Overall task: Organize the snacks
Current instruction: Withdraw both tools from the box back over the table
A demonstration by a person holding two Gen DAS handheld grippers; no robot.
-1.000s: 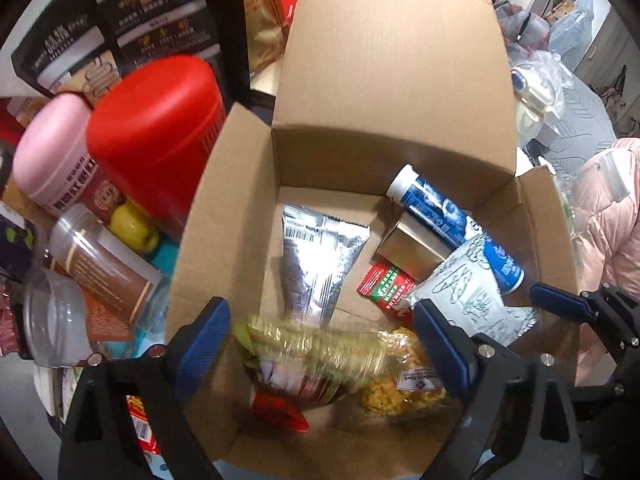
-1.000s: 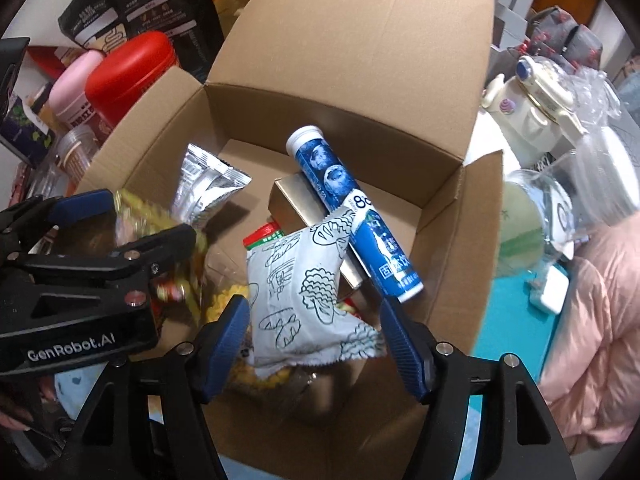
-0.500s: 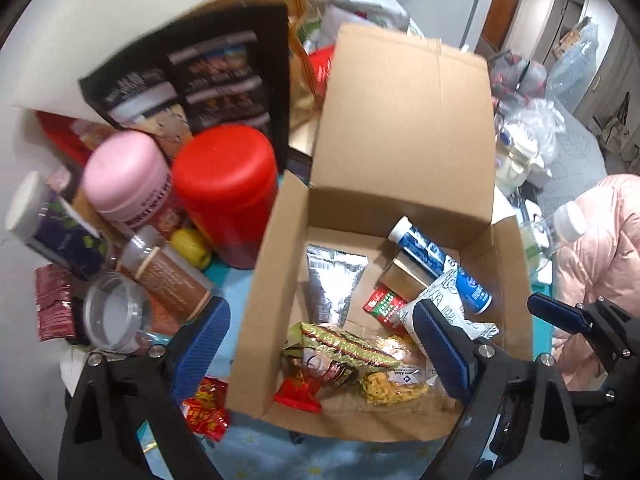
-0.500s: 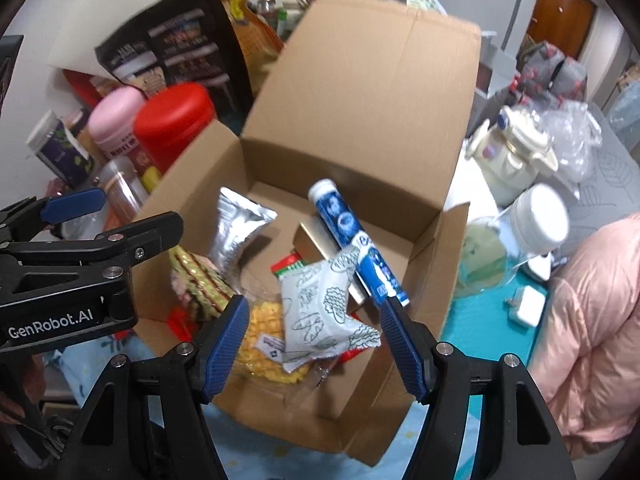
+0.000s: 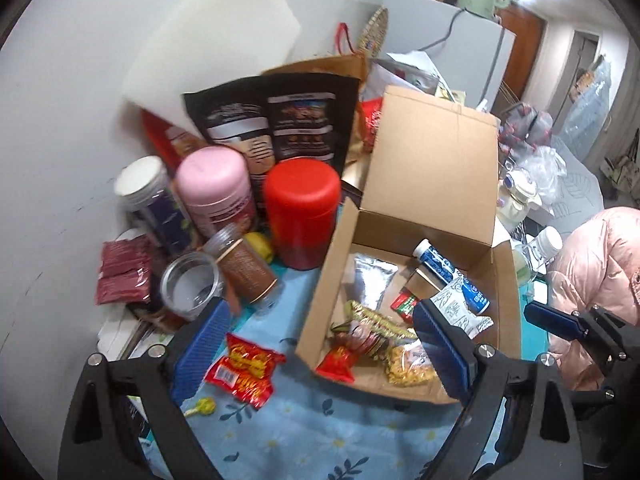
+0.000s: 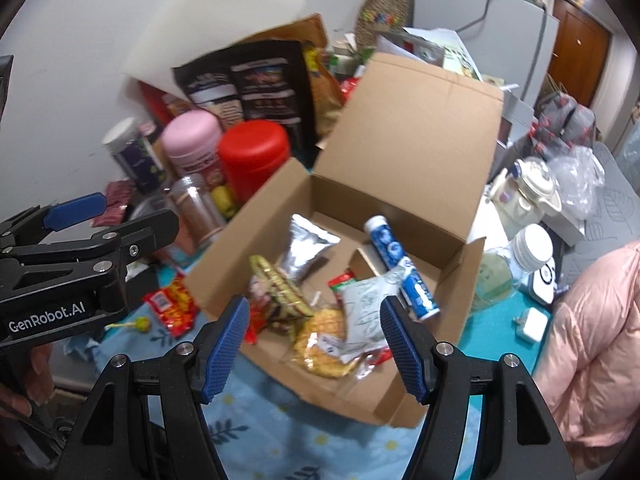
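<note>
Box: one open cardboard box (image 5: 336, 256) stands on the blue flowered cloth (image 5: 320, 432), its lid flap upright at the far side.
Box contents: one silver pouch (image 5: 370, 286), one blue tube (image 5: 452, 276) lying slanted, one white printed packet (image 5: 460, 312), one gold box (image 6: 362, 262) partly under the tube, one small red-and-green pack (image 5: 406, 304), one yellow corn snack bag (image 5: 408, 366), one green-striped wrapped snack (image 5: 370, 326), one red wrapper (image 5: 338, 364) at the near left corner.
Snacks outside: one red-and-yellow packet (image 5: 242, 370) on the cloth just left of the box; one yellow lollipop (image 5: 202, 406) near it.
Left gripper (image 5: 320, 352): both blue pads spread wide, nothing between them, above the box's near left corner.
Right gripper (image 6: 314, 340): pads likewise spread and empty, over the box's near edge.
Jars at left: one red canister (image 5: 302, 212) beside the box, one pink-lidded tub (image 5: 216, 188), one white-capped dark jar (image 5: 150, 198), one brown clear jar (image 5: 244, 268) tilted, one empty clear jar (image 5: 192, 288).
Behind: one black bag (image 5: 280, 120), upright.
Dark red sachets: two (image 5: 122, 276), stacked by the wall.
Right of box: one pink jacket (image 6: 592, 332), one white teapot (image 6: 528, 192).
</note>
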